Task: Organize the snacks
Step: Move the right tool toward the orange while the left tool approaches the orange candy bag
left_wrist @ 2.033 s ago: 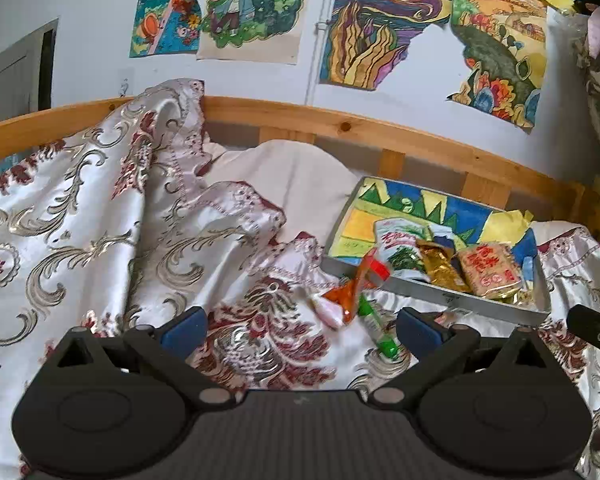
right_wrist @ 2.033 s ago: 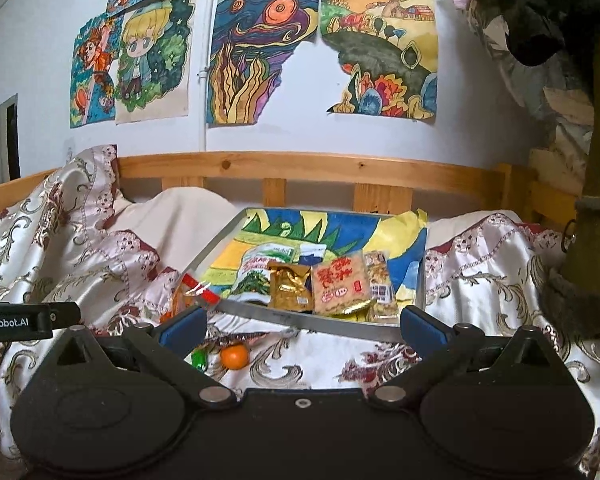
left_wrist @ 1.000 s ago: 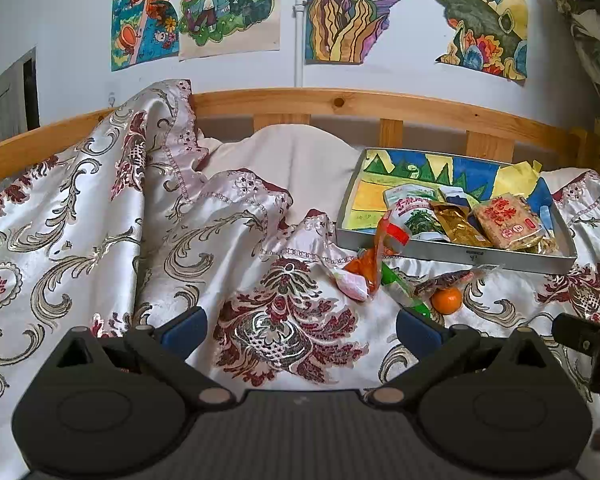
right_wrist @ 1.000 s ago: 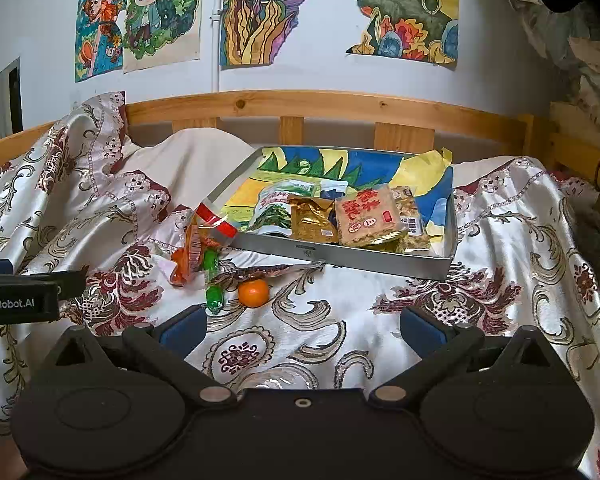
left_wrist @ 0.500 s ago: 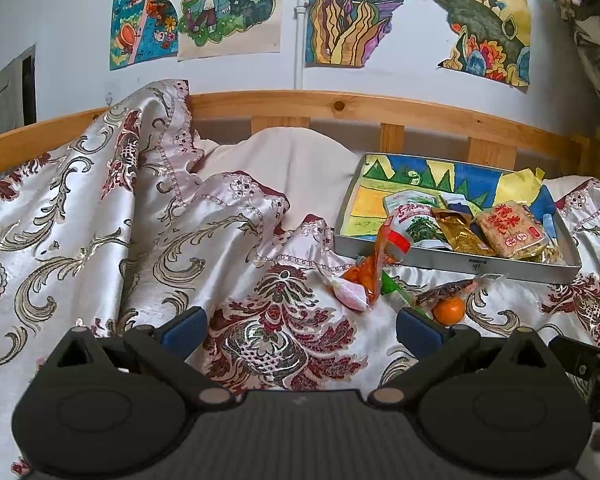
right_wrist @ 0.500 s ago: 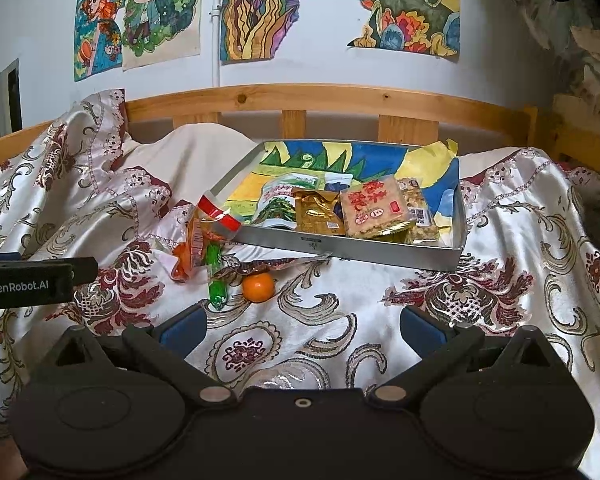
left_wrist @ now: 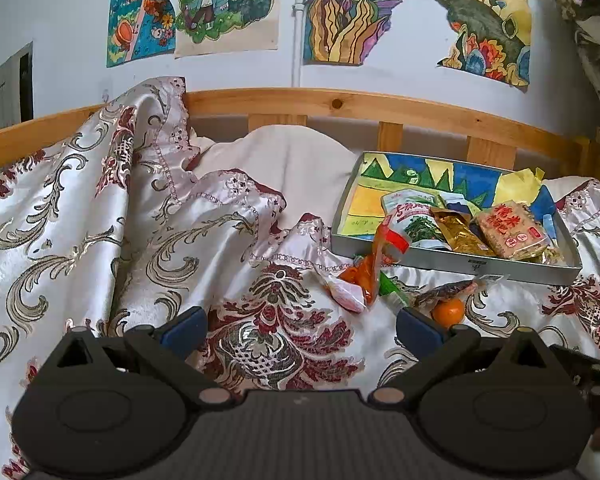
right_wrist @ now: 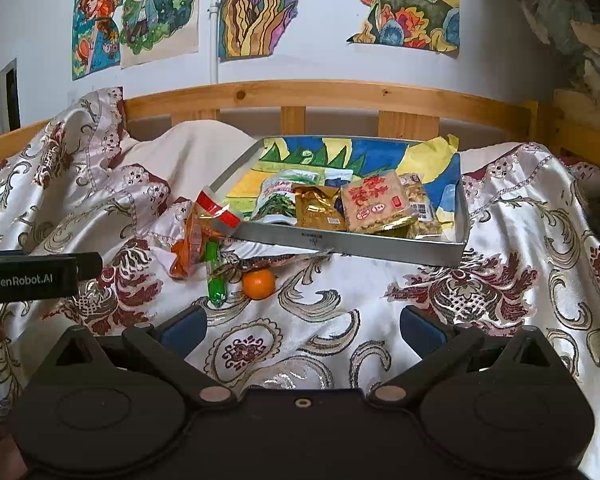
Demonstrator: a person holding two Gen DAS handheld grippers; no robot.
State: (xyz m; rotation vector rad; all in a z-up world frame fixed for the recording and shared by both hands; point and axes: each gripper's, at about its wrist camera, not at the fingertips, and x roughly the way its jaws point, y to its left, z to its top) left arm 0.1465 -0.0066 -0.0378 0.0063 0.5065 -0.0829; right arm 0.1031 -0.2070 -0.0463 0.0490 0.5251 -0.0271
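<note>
Both grippers wide open, empty, above the bedspread.
Left gripper [left_wrist: 300,326] and right gripper [right_wrist: 302,326] sit short of the snacks. Tray [right_wrist: 340,242] with several packets lies ahead on the bedspread [right_wrist: 380,300]; orange [right_wrist: 259,283], green tube [right_wrist: 214,276] and orange bag [right_wrist: 192,244] lie loose just in front of the tray's left corner, beyond the right gripper's left finger.

A home bedroom: wooden bed rail [right_wrist: 320,94], brocade bedspread [left_wrist: 100,220], hand-painted pictures [right_wrist: 140,12] on the wall.
</note>
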